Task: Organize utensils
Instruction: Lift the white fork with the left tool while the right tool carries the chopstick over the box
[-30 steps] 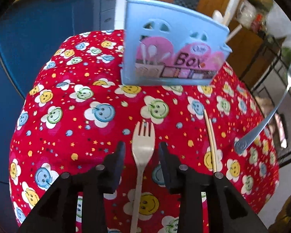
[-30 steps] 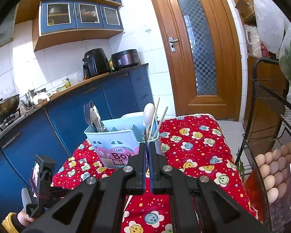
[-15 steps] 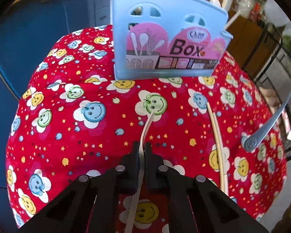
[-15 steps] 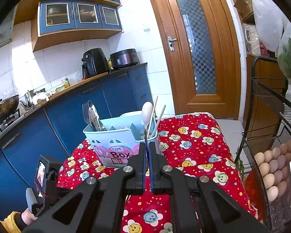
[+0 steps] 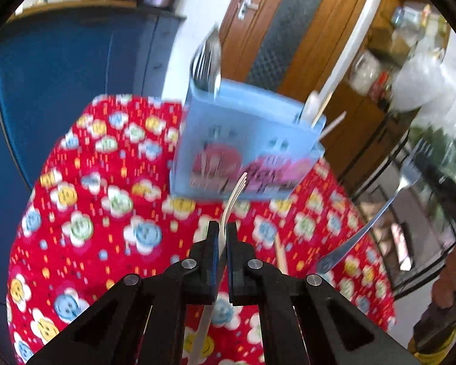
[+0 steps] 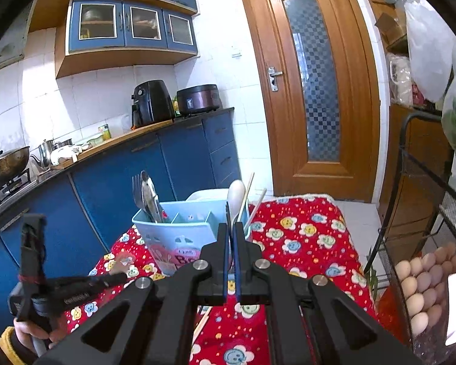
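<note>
Left gripper clenched on pale fork, handle trailing back, tines aimed ahead-up at blue box just beyond; right gripper clamps metal fork.

Black angular grippers — left gripper, right gripper — silver screws, blue-lined jaws; yellow sleeve cuff.

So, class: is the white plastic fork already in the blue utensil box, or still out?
Out. The left gripper grips the white fork short of the blue box.

The utensil box stands on the tablecloth; 1 fork rises before it.
</note>
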`<action>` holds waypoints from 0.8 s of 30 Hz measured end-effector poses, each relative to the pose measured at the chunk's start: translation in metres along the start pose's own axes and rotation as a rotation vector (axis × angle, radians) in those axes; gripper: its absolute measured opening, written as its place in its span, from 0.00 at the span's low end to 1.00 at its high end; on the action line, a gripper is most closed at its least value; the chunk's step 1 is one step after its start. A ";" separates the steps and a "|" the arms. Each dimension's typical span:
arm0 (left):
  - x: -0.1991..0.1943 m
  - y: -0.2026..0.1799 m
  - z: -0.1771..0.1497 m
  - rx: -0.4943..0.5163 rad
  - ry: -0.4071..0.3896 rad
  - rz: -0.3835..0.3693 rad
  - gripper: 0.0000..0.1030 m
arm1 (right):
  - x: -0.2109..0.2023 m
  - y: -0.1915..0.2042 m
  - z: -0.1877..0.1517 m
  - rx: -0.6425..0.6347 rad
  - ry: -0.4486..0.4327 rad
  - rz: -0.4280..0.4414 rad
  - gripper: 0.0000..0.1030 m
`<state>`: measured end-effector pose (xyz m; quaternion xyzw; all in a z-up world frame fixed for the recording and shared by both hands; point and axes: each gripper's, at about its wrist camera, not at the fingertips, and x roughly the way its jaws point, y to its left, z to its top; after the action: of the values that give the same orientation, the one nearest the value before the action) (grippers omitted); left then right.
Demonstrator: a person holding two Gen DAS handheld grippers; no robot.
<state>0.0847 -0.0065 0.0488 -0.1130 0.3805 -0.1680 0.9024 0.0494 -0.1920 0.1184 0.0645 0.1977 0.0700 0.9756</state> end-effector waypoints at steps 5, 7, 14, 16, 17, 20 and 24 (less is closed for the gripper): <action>-0.017 -0.006 0.031 0.002 -0.129 -0.019 0.04 | 0.004 0.002 0.017 -0.030 -0.020 -0.021 0.04; -0.020 -0.010 0.044 0.005 -0.167 -0.035 0.04 | 0.006 0.002 0.023 -0.039 -0.027 -0.028 0.04; -0.024 -0.023 0.083 0.004 -0.278 -0.106 0.04 | 0.022 0.000 0.044 -0.058 -0.043 -0.055 0.04; -0.022 -0.025 0.097 -0.001 -0.304 -0.116 0.04 | 0.028 -0.001 0.049 -0.062 -0.046 -0.062 0.04; -0.021 -0.026 0.103 -0.004 -0.319 -0.123 0.04 | 0.031 -0.002 0.052 -0.062 -0.046 -0.064 0.04; -0.018 -0.028 0.121 -0.015 -0.375 -0.140 0.04 | 0.036 -0.004 0.057 -0.060 -0.049 -0.063 0.04; -0.010 -0.034 0.138 -0.005 -0.456 -0.123 0.04 | 0.044 -0.005 0.063 -0.073 -0.056 -0.061 0.04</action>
<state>0.1711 -0.0231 0.1612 -0.1730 0.1595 -0.1918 0.9528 0.1149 -0.1957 0.1587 0.0249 0.1698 0.0453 0.9841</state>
